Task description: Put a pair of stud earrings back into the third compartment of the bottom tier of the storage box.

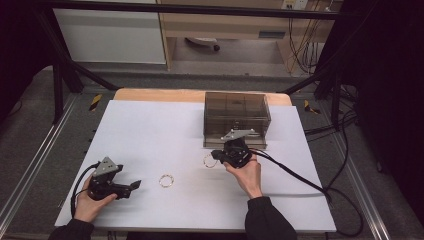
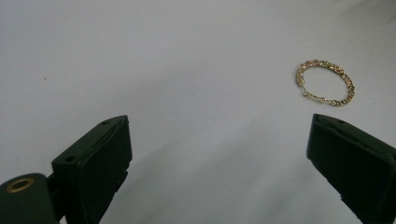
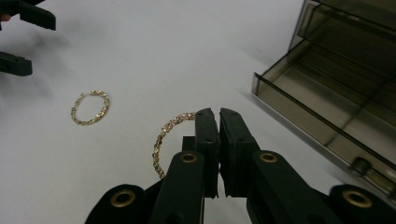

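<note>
High view: the right tongs [image 1: 216, 155] are clenched on a gold bracelet [image 1: 209, 160] just in front of the smoky drawer box [image 1: 236, 118]. A second bracelet [image 1: 166, 180] lies on the white counter [image 1: 150, 135], right of the released left tongs [image 1: 134, 185].

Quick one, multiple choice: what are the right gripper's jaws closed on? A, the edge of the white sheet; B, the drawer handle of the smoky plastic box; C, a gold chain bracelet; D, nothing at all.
C: in the right gripper view the right gripper has its jaws shut on a gold bracelet, whose loop curls out to the left of them.
</note>
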Action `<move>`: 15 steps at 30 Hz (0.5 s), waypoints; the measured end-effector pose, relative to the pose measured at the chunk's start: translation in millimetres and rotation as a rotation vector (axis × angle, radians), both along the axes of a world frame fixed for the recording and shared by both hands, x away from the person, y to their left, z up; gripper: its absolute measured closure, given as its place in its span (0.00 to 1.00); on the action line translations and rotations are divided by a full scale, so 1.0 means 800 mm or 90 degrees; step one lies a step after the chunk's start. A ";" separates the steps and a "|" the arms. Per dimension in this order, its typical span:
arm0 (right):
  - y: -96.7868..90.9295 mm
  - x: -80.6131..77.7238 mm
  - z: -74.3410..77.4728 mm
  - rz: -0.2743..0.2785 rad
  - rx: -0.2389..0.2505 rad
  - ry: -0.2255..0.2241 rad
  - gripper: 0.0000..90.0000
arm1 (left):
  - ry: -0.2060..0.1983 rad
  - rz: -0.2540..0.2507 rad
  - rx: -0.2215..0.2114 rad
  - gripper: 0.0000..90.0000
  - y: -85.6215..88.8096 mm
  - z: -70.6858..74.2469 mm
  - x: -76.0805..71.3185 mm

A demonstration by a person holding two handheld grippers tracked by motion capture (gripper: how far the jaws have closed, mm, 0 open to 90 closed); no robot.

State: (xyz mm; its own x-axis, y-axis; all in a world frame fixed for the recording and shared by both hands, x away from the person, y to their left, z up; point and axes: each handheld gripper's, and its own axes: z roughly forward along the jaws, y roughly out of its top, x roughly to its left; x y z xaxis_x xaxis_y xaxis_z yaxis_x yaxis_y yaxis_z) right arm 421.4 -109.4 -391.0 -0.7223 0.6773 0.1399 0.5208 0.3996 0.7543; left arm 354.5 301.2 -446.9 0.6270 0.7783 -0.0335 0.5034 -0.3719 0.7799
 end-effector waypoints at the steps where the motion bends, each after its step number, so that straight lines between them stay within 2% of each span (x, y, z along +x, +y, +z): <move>1: 0.000 0.000 0.000 0.000 0.000 0.000 0.97 | 0.000 0.000 0.000 0.07 0.000 0.000 0.000; 6: -0.028 0.003 0.006 -0.032 0.001 -0.006 0.97 | 0.000 0.000 0.000 0.07 0.000 0.000 0.000; 15: -0.062 0.008 0.006 -0.076 0.002 -0.008 0.97 | 0.001 0.001 0.000 0.07 0.000 -0.001 0.000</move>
